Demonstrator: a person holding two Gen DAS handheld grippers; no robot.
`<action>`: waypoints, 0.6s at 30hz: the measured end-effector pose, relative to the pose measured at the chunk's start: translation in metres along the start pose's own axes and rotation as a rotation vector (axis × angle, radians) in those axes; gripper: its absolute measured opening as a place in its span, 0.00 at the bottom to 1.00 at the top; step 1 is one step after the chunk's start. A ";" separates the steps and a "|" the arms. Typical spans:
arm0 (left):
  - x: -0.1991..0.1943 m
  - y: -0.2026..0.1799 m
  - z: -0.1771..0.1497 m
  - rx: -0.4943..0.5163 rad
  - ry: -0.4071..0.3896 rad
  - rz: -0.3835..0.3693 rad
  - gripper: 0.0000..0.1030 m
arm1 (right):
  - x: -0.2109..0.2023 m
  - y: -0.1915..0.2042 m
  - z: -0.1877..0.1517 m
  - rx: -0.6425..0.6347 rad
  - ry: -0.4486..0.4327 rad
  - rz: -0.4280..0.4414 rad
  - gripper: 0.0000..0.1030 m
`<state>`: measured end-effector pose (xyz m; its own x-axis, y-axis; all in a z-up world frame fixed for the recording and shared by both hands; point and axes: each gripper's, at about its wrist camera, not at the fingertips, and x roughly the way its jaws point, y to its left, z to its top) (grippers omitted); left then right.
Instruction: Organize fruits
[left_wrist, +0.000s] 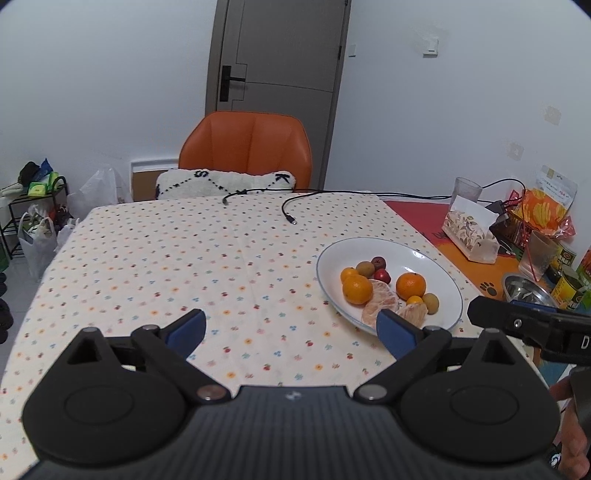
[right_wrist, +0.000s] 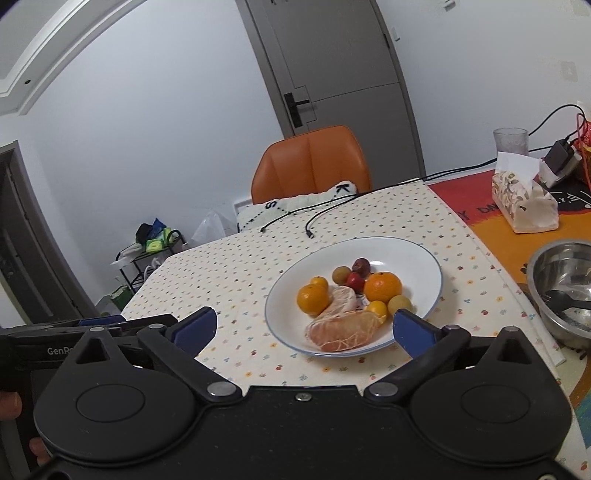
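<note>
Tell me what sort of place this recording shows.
Most likely a dining corner in a home: a table with a flower-print tablecloth, an orange chair pushed up to it, a white plate of fruit, and a tissue box.

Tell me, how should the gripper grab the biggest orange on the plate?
Probably from above, pads on the orange's round sides, left and right. Small fruits crowd its near and far sides, and the plate rim blocks a low approach. The right gripper is open and nearest.
</note>
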<state>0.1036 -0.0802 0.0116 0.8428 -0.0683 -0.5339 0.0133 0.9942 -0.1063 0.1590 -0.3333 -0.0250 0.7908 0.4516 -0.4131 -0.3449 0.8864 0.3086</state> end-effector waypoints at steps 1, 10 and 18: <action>-0.003 0.002 0.000 -0.002 -0.001 -0.001 0.95 | -0.001 0.002 0.000 -0.002 0.002 0.002 1.00; -0.040 0.018 -0.001 -0.006 -0.024 0.009 0.95 | -0.017 0.016 0.003 -0.028 -0.004 0.018 1.00; -0.067 0.037 -0.004 -0.063 -0.006 0.008 0.95 | -0.033 0.036 0.009 -0.074 -0.008 0.048 1.00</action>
<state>0.0452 -0.0391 0.0405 0.8460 -0.0595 -0.5298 -0.0271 0.9877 -0.1543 0.1252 -0.3175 0.0073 0.7767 0.4930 -0.3921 -0.4184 0.8690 0.2640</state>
